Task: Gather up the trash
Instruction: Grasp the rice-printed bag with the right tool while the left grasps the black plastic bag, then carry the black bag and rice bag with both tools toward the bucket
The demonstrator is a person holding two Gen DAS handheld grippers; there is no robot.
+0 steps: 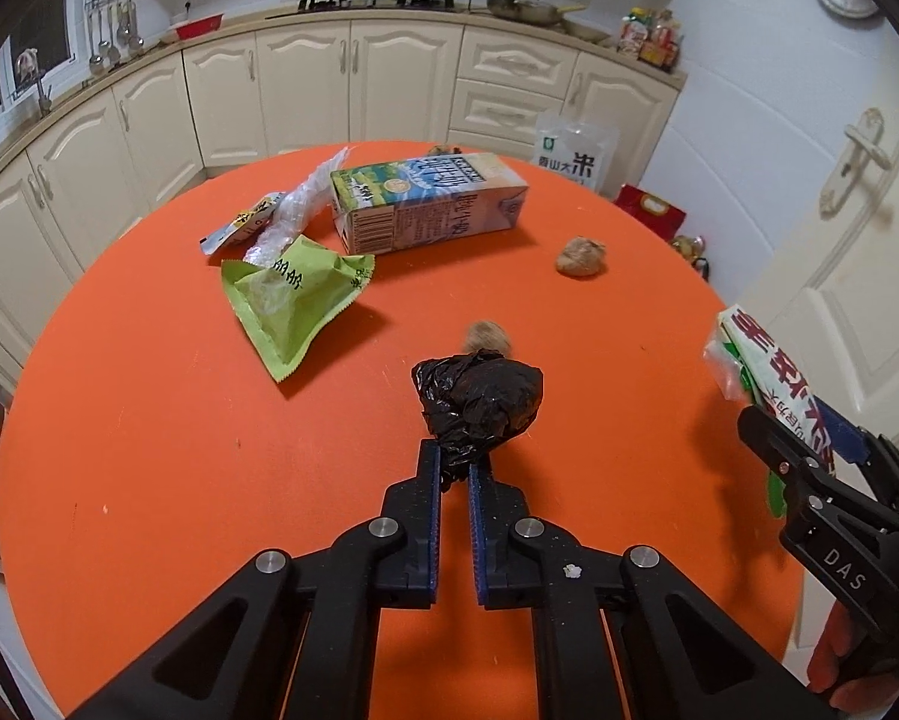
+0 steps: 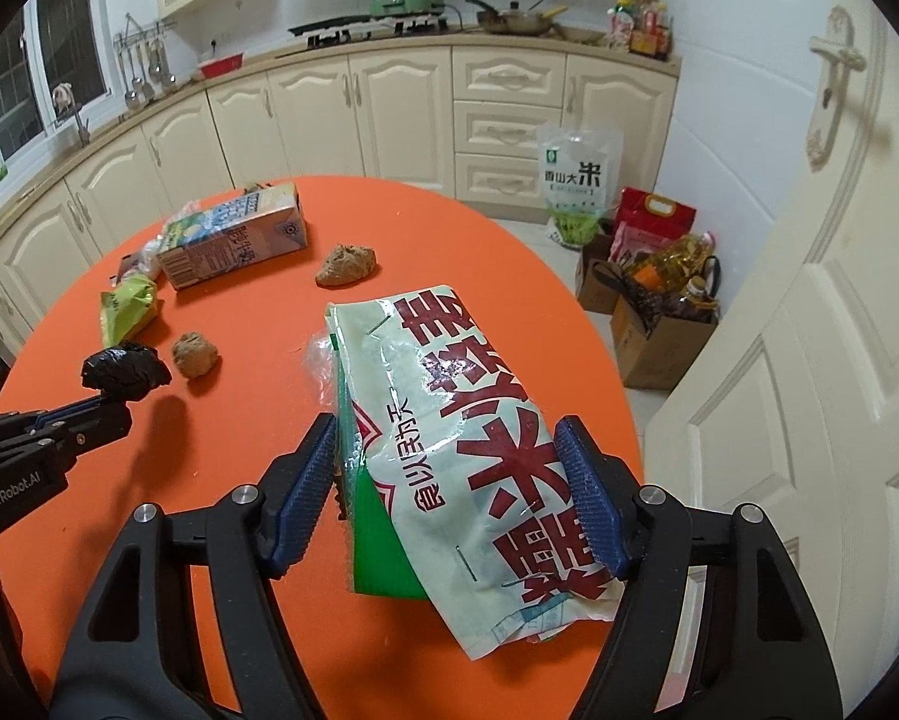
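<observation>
left wrist, progress: part done, both grippers loaded; milk carton, green wrapper, two brown lumps left on orange worktop
left wrist, left gripper: clamped tight on neck of black bag wad, wad just past fingertips
right wrist, right gripper: half-wide, pads pressing both sides of printed white bag, bag between jaws over worktop edge
</observation>
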